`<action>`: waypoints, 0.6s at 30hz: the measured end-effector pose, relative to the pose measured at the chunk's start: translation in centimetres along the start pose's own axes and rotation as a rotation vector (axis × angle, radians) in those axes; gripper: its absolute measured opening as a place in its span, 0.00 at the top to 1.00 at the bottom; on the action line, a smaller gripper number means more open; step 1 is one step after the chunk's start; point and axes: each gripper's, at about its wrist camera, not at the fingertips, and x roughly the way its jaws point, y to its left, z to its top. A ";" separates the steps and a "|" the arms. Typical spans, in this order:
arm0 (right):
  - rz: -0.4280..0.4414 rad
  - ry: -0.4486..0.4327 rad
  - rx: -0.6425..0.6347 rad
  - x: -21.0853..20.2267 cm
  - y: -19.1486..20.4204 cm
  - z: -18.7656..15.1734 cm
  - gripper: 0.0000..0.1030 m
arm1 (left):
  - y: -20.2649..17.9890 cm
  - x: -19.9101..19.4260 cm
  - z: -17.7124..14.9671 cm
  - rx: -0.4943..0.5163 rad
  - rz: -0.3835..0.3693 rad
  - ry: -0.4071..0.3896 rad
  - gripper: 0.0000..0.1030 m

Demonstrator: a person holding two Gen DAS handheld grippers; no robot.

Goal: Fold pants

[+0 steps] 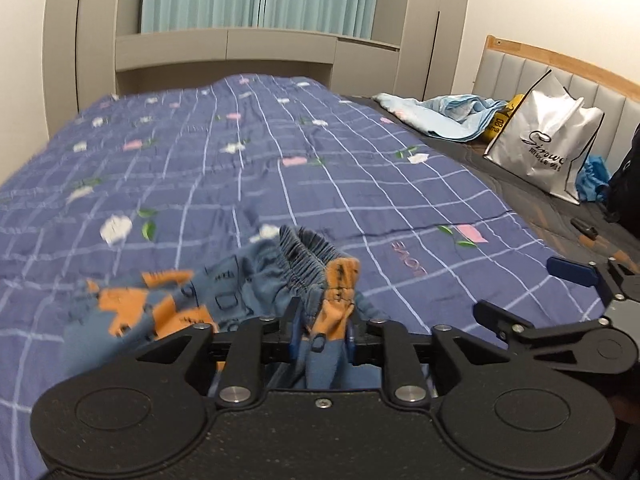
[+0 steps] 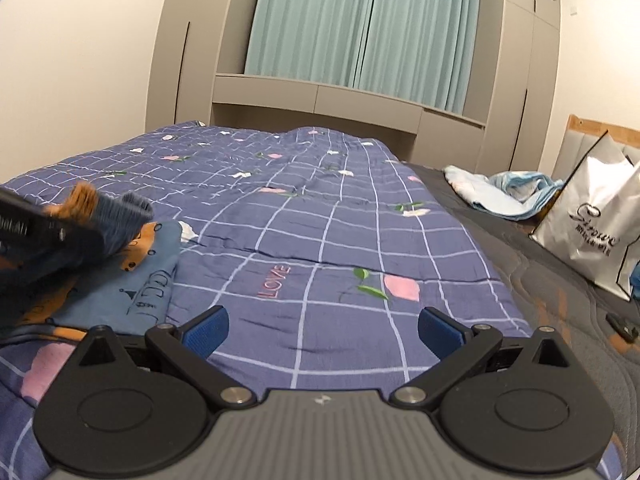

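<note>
Left gripper [image 1: 320,330] had its jaws closed on the pants [image 1: 224,304], pinching a fold of blue-and-orange fabric just below the gathered elastic waistband [image 1: 308,256]; the waistband stood up past the fingertips while the rest of the garment trailed down to the left onto the quilt [image 1: 240,160]. From the right wrist view the same pants [image 2: 148,280] lay at the near left of the bed, part flat on the quilt [image 2: 340,240], part lifted and blurred under the left gripper [image 2: 60,232]. Right gripper [image 2: 322,330] held nothing, jaws spread wide, blue pads [image 2: 208,330] apart over bare quilt beside the pink "LOVE" lettering [image 2: 276,280]; it sat to the right of the pants, not touching them. It also showed at the right edge of the left wrist view [image 1: 576,292]. Quilt was purple with a white grid and flower print. Toward the headboard [image 1: 560,76]: a crumpled light blue cloth [image 1: 452,114] and a white shopping bag [image 1: 548,140] on the dark mattress [image 1: 520,200]. Teal curtains [image 2: 360,32] hung beyond the bed
</note>
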 end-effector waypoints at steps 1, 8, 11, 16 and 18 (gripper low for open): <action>0.003 0.002 0.001 0.0 0.0 0.0 0.00 | 0.2 -0.2 -0.2 -0.011 -0.015 0.002 0.61; 0.054 0.013 0.025 0.2 0.1 0.5 0.00 | 1.0 -2.7 -2.4 0.007 -0.012 -0.012 0.29; 0.158 0.018 0.071 0.5 -0.1 1.3 0.00 | 1.4 -3.3 -3.7 0.033 0.012 0.001 0.26; 0.348 0.057 0.127 2.1 0.9 3.1 0.00 | 1.2 -3.7 -5.1 0.116 0.053 0.006 0.28; 0.418 0.060 0.146 2.9 1.7 3.9 0.00 | 0.8 -3.8 -5.4 0.156 0.069 0.008 0.41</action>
